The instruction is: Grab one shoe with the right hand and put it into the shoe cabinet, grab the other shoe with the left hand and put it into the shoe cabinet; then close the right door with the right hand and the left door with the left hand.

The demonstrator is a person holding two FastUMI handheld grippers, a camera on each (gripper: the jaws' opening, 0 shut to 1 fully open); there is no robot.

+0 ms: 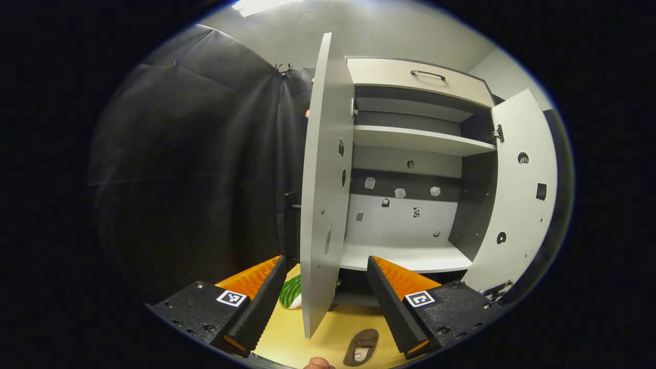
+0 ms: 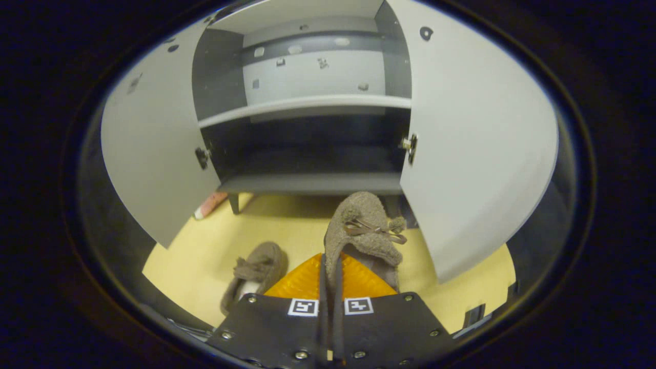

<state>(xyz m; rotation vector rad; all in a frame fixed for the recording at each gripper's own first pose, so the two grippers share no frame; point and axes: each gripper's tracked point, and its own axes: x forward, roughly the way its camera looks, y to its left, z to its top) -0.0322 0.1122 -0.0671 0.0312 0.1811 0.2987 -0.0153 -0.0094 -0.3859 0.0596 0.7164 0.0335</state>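
My right gripper is shut on the heel rim of a fuzzy brown shoe with a small bow, held toe-forward just in front of the shoe cabinet's bottom shelf. The other brown shoe lies on the yellow floor to its left. Both cabinet doors stand open: left door, right door. My left gripper is open and holds nothing, facing the edge of the left door. Below it a brown shoe rests on the floor. The middle shelf is bare.
A green striped object lies on the floor behind the left door. A pink object sits by the cabinet's left leg. The right door swings wide. A drawer with a handle tops the cabinet. Black cloth hangs at the left.
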